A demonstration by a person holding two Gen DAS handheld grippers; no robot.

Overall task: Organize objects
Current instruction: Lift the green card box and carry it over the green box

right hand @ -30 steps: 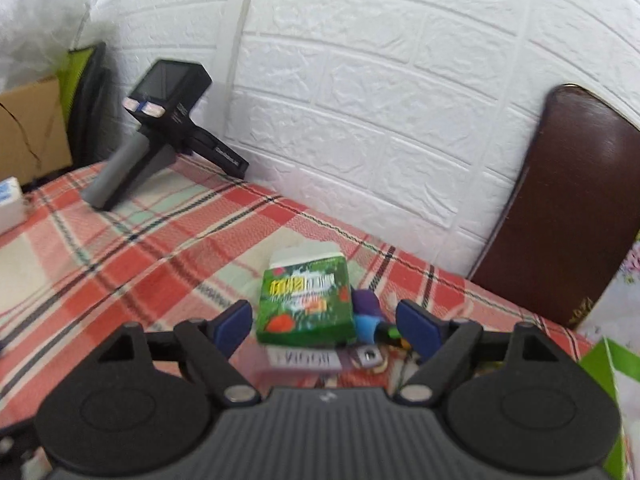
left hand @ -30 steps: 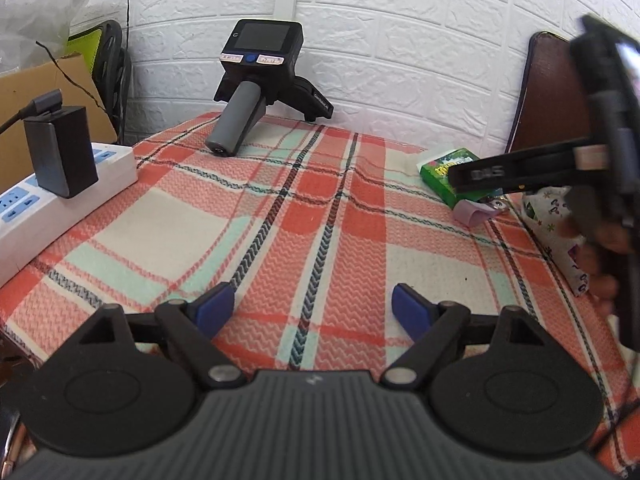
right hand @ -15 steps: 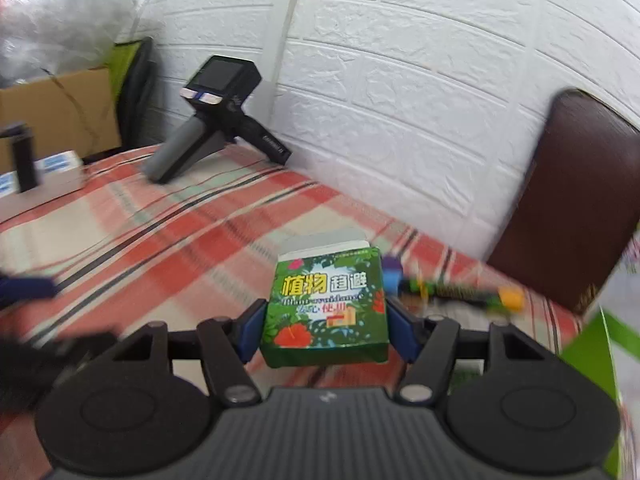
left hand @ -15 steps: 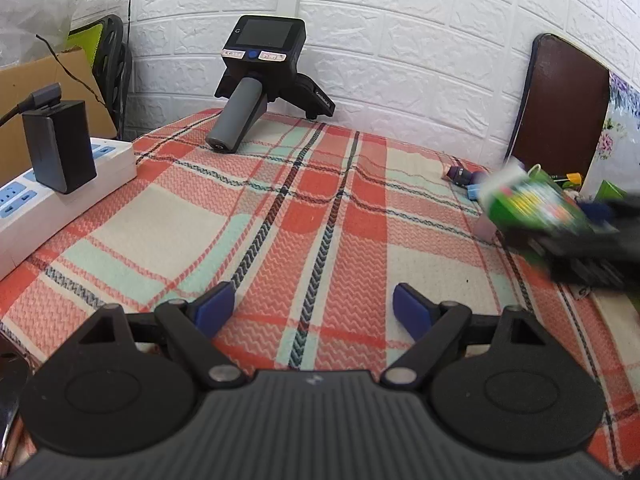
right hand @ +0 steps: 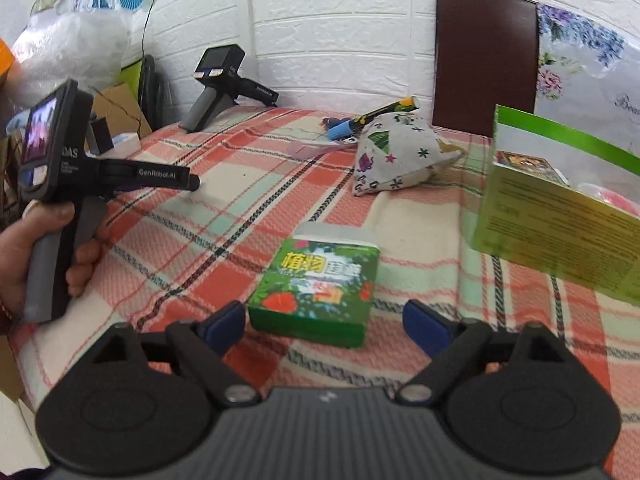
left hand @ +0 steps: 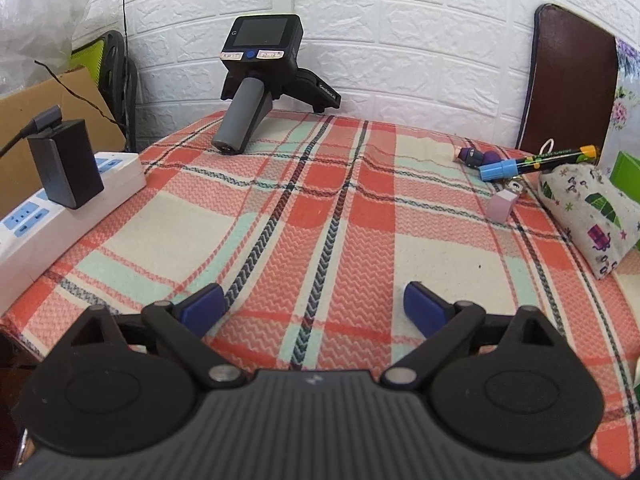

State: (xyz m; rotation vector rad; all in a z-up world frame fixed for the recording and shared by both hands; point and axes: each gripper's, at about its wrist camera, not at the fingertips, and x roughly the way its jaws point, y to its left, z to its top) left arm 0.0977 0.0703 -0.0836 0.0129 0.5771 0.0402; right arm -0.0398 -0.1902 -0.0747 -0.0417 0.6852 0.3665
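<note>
A green box with Chinese lettering (right hand: pixel 316 286) lies on the plaid tablecloth (right hand: pixel 248 216) between the fingers of my right gripper (right hand: pixel 324 324), which is open and does not touch it. My left gripper (left hand: pixel 314 308) is open and empty over the near middle of the cloth (left hand: pixel 312 216); it also shows in the right wrist view (right hand: pixel 192 182) at the left, held by a hand. A patterned fabric pouch (left hand: pixel 588 216) (right hand: pixel 400 156), a blue-capped marker (left hand: pixel 536 162) (right hand: pixel 368 118), a pink eraser (left hand: pixel 502 204) and a purple figure (left hand: pixel 478 157) lie at the far right.
A spare gripper device (left hand: pixel 256 80) (right hand: pixel 220 84) stands at the back by the white brick wall. A white power strip with a black adapter (left hand: pixel 64 196) lies at the left edge. A green open carton (right hand: pixel 560 208) stands at the right, a brown chair back (left hand: pixel 568 80) behind.
My right gripper carried the green box from the far right to the near side of the cloth, set it down and opened. It has left the left wrist view. The left gripper stayed still.
</note>
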